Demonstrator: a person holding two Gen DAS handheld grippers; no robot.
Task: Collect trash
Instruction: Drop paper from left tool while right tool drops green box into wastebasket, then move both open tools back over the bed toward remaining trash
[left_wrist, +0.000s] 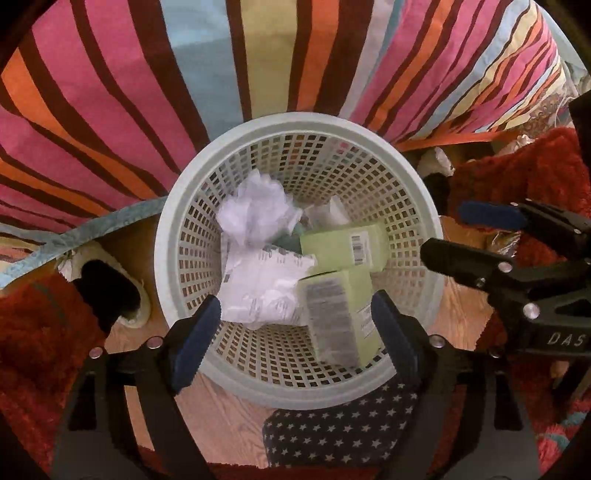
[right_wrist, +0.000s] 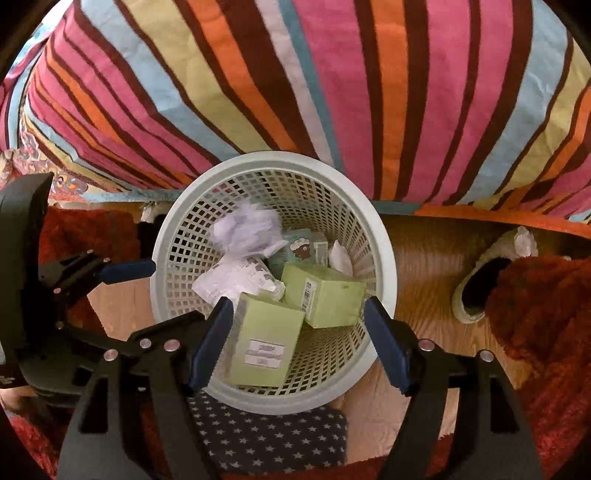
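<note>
While over basket (left_wrist: 236, 391), claws agape, downward.

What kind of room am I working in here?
Probably a bedroom: a striped duvet hangs beside the bin, a slipper lies on the wood floor, and a red shaggy rug sits next to it.

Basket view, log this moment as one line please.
left gripper open | right gripper open | basket holds two green boxes, crumpled paper
</note>
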